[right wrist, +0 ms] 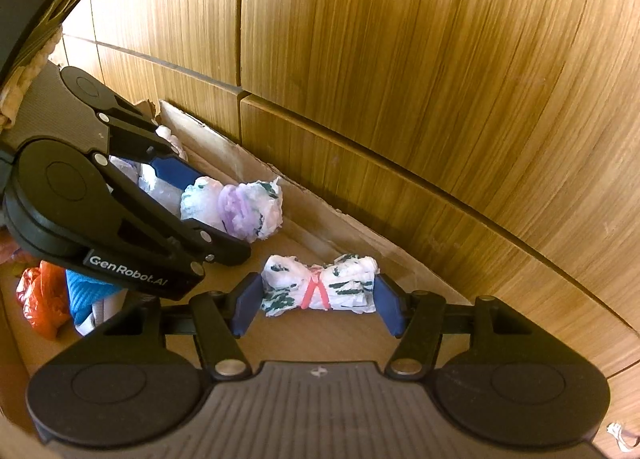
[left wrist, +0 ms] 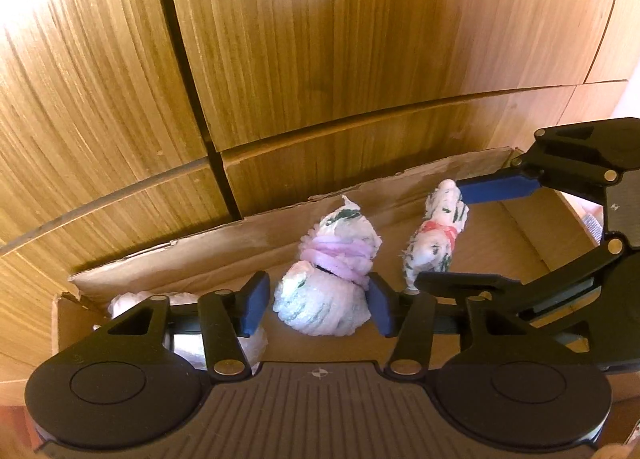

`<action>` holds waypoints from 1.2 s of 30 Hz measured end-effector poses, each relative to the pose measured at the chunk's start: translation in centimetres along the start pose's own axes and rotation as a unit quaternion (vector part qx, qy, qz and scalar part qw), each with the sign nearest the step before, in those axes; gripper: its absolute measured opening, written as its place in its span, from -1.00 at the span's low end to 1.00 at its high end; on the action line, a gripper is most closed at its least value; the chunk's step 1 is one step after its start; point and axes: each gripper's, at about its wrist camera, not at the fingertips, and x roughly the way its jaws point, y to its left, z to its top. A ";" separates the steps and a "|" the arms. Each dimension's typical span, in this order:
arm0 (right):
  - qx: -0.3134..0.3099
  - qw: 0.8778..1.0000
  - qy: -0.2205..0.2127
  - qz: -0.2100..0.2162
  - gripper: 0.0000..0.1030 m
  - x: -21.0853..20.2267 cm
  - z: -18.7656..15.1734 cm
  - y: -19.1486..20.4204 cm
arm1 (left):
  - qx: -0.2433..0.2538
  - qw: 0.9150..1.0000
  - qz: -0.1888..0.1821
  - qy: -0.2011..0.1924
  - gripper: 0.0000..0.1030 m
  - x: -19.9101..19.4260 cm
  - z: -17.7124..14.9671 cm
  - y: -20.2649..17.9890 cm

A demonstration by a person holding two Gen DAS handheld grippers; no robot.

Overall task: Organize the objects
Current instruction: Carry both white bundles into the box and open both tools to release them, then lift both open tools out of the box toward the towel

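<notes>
Two white plastic-bag bundles with green print lie on the floor of a cardboard box (left wrist: 224, 247). The bundle tied with a purple band (left wrist: 332, 259) sits between the fingers of my left gripper (left wrist: 318, 307). A gap shows at the left pad, so the gripper is open. The right wrist view shows this bundle (right wrist: 240, 211) beside the left gripper (right wrist: 218, 215). My right gripper (right wrist: 318, 307) spans the bundle tied with a red band (right wrist: 320, 287) lengthwise, its blue pads touching both ends. In the left wrist view that red-banded bundle (left wrist: 436, 231) stands between the right gripper's (left wrist: 440, 237) fingers.
The box stands against a wooden cabinet front (left wrist: 320, 39). More crumpled white bags (left wrist: 124, 303) lie at the box's left end. An orange bag (right wrist: 40, 299) and a blue cloth (right wrist: 86, 295) lie to the left in the right wrist view.
</notes>
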 end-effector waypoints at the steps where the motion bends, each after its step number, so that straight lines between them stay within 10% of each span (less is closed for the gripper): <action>1: 0.000 1.000 0.000 -0.001 0.12 -0.2 0.0 -0.1 | -0.001 1.000 0.002 -0.001 0.22 0.0 -0.1 0.0; 36: 0.020 1.000 -0.015 -0.012 0.42 -6.0 0.9 3.0 | -0.071 0.993 0.048 -0.077 0.72 -8.7 -1.2 1.6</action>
